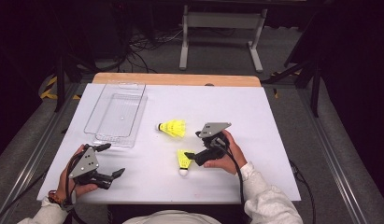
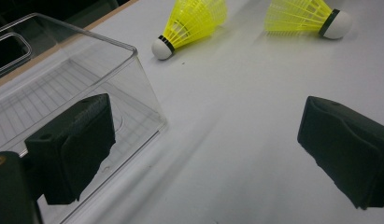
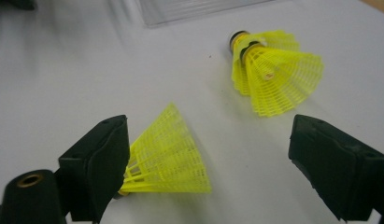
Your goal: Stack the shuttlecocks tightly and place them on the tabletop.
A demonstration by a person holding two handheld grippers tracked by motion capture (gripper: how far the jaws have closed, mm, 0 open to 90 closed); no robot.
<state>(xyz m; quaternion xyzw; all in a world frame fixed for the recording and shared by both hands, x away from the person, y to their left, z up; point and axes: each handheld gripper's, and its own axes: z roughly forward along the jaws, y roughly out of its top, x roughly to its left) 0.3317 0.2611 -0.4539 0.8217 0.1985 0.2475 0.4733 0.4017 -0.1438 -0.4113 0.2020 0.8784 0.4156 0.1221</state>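
A white table (image 1: 255, 112) takes up most of the room's middle, with a wooden edge at its far side. Toward its far left lies a clear plastic bin (image 1: 116, 114), empty as far as I can see.

The person's left gripper (image 1: 109, 161) rests low at the near left, just beside the bin's near end, its jaws spread wide with nothing between them. The right gripper (image 1: 195, 145) sits near the table's centre, jaws also apart.

Two yellow shuttlecocks lie on their sides. The far shuttlecock (image 1: 173, 128) is between the bin and the right gripper. The near shuttlecock (image 1: 183, 162) lies at the right gripper's tips; in the right gripper view its skirt (image 3: 173, 156) touches one jaw while the other stands well off.

I'd guess a grab is coming. The mesh skirt looks flimsy; squeezing there could crush it, and an off-centre close could nudge the light thing sideways and roll it away.
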